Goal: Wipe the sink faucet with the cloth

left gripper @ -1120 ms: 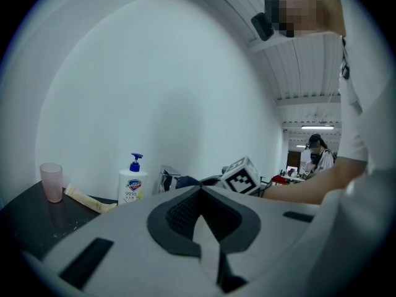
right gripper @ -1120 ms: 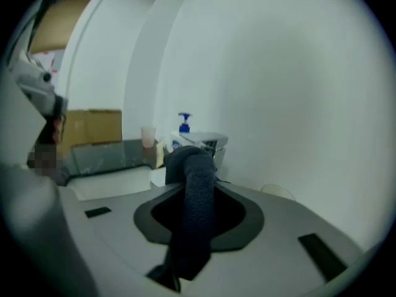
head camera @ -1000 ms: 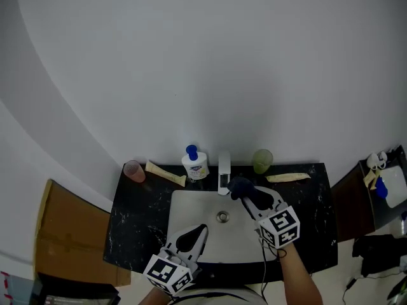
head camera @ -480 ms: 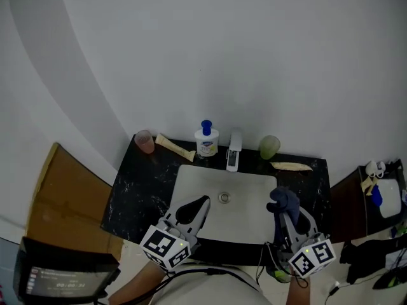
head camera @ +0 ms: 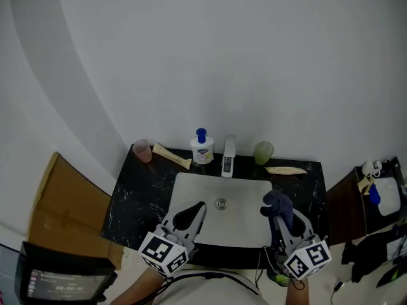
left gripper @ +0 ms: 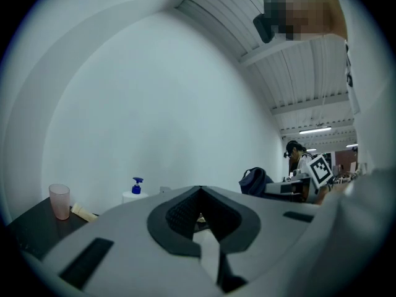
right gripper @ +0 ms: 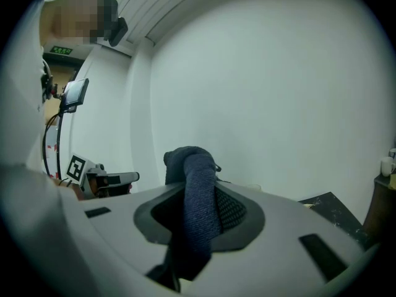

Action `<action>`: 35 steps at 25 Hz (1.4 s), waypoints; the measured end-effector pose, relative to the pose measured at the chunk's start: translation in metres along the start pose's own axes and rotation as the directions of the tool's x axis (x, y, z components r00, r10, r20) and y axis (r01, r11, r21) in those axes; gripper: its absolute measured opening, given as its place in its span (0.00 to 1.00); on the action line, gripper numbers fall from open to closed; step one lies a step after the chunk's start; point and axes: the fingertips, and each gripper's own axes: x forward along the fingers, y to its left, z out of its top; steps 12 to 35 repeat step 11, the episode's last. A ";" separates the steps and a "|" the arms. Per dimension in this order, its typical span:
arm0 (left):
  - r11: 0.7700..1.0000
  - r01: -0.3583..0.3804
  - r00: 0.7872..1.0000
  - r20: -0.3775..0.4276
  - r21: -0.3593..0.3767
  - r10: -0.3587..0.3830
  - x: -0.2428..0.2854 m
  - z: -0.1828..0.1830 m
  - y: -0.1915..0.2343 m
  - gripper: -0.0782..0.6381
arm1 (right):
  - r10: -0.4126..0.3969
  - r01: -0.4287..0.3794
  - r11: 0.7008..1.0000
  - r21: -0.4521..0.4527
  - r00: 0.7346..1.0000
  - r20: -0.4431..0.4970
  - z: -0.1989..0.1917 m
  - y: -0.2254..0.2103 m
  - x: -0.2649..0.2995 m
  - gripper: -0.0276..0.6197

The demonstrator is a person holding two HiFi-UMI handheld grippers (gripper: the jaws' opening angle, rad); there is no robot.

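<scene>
The chrome faucet point(head camera: 227, 155) stands at the back of the white sink point(head camera: 191, 192). My right gripper point(head camera: 280, 212) hovers over the sink's near right corner, well short of the faucet, shut on a dark blue cloth point(head camera: 277, 202). In the right gripper view the cloth point(right gripper: 197, 206) hangs bunched between the jaws of the right gripper point(right gripper: 201, 187). My left gripper point(head camera: 198, 208) sits over the sink's near left edge. Its jaws meet at the tip with nothing between them, as the left gripper point(left gripper: 201, 189) shows in its own view.
On the black counter point(head camera: 140, 192) behind the sink stand a pink cup point(head camera: 142, 150), a soap bottle point(head camera: 201, 150) and a green cup point(head camera: 263, 152). Two tubes point(head camera: 172, 155) point(head camera: 285, 170) lie flat. A brown board point(head camera: 63, 215) leans at the left.
My right gripper has pulled back from the faucet to the sink's near right corner, carrying the cloth. The left gripper has stayed at the near left edge.
</scene>
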 end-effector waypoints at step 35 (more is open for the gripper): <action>1.000 -0.006 1.000 -0.002 -0.001 0.006 -0.003 -0.001 0.001 0.10 | -0.008 0.008 1.000 0.003 1.000 0.001 -0.004 0.003 -0.006 0.20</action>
